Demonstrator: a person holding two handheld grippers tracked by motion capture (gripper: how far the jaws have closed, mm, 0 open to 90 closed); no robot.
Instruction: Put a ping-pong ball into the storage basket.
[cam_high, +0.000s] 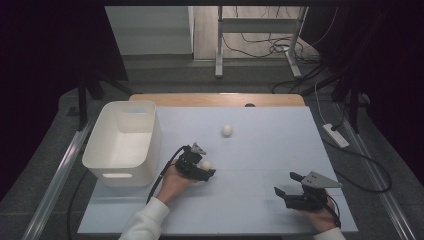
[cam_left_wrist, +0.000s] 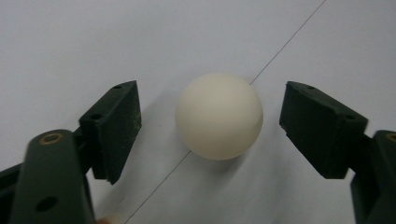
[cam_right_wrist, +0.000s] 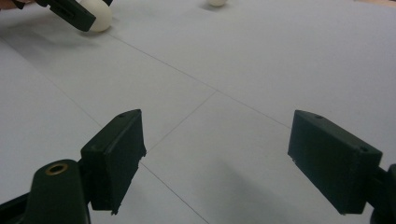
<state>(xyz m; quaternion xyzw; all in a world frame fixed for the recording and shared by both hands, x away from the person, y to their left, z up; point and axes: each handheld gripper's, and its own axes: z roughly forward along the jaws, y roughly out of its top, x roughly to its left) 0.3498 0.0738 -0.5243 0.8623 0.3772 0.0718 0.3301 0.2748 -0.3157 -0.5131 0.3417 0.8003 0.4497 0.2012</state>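
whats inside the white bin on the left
From the high view, the white bin looks empty: its pale floor and inner walls show nothing in it. The near wall hides the strip of floor just behind it, so a small thing tucked there cannot be ruled out.

Left hand-held gripper (cam_high: 204, 169) jaws parted, right hand-held gripper (cam_high: 286, 184) wide open

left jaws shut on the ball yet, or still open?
Open. In the left gripper view the ball sits between the left gripper jaws, with bare table visible on both sides of it.
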